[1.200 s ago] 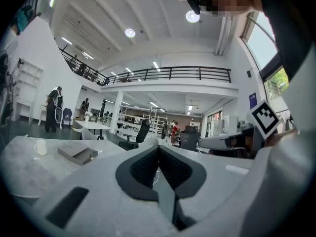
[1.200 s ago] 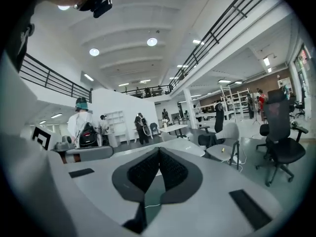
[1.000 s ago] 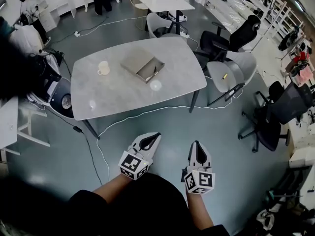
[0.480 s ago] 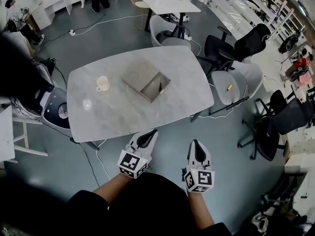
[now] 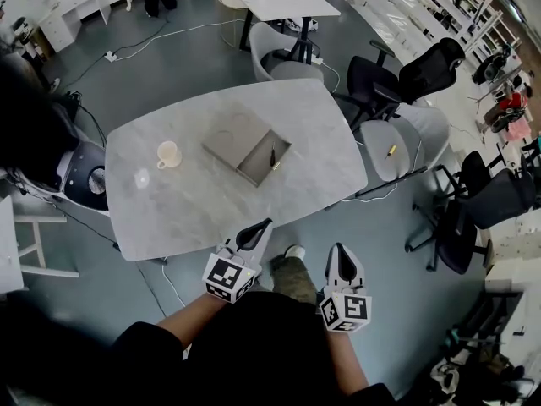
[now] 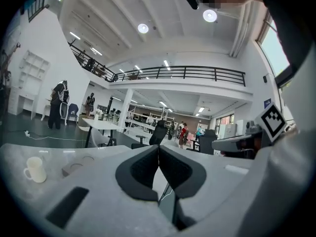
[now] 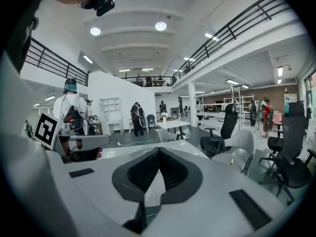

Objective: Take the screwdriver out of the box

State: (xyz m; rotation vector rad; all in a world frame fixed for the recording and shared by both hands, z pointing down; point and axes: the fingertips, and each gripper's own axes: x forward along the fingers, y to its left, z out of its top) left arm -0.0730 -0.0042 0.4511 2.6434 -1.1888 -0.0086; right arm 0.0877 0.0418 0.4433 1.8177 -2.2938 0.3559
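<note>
An open flat grey box (image 5: 239,142) lies on the grey marble table (image 5: 194,205), and a dark-handled screwdriver (image 5: 273,156) rests inside it near its right wall. My left gripper (image 5: 265,223) is shut and empty, with its tips just over the table's near edge. My right gripper (image 5: 338,247) is also shut and empty, and hangs over the floor right of the table. In the left gripper view the jaws (image 6: 158,147) meet with nothing between them, and the box (image 6: 74,166) shows low at the left. The right gripper view shows the same closed jaws (image 7: 158,150).
A cream mug (image 5: 167,154) stands on the table left of the box. A grey chair (image 5: 397,135) and a black office chair (image 5: 412,73) stand at the table's right. A white chair (image 5: 275,42) stands behind it, a round dark stool (image 5: 86,178) at the left. Cables cross the floor.
The table has come closer in the head view, and both grippers now reach its near edge. Both stay shut and empty.
</note>
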